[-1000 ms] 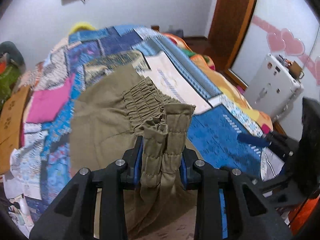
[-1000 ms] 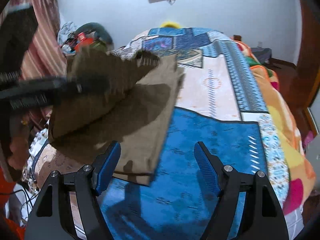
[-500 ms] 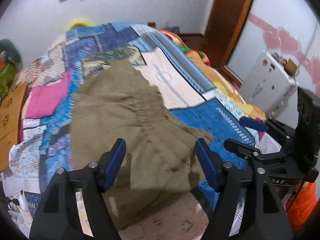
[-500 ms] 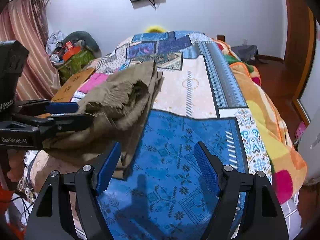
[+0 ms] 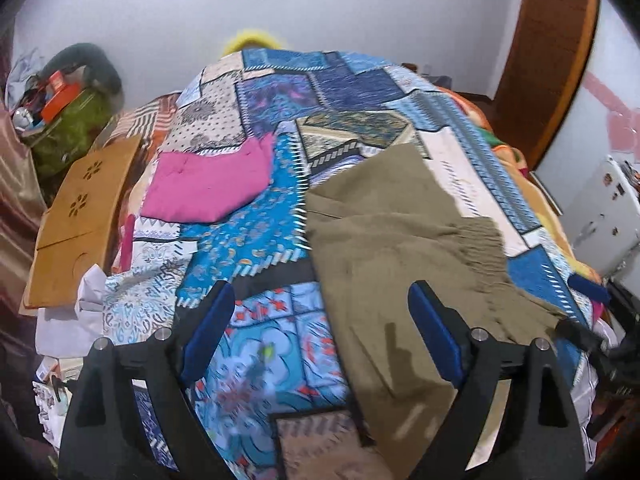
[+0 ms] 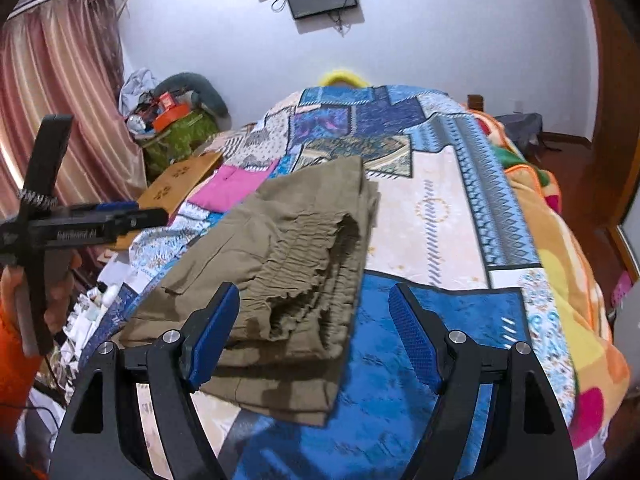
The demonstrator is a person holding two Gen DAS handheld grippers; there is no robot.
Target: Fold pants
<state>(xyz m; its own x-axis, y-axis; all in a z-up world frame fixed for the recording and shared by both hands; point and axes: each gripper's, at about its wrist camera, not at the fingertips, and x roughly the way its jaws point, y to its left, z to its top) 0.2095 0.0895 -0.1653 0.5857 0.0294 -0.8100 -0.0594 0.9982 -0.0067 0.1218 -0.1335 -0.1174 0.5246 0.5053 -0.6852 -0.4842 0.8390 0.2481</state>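
2 grippers, both released and holding nothing: left gripper (image 5: 320,330) is hovering over the quilt (image 5: 256,236), right gripper (image 6: 314,330) at the pants' (image 6: 288,248) near edge. Pants are lying folded over, waistband bunched at 6 o'clock, on the bed. Looks like 1 fold is done; next move likely calls for flattening the waistband, then gripping an end for another fold. Left gripper's arm is showing lettering, too blurred to read.
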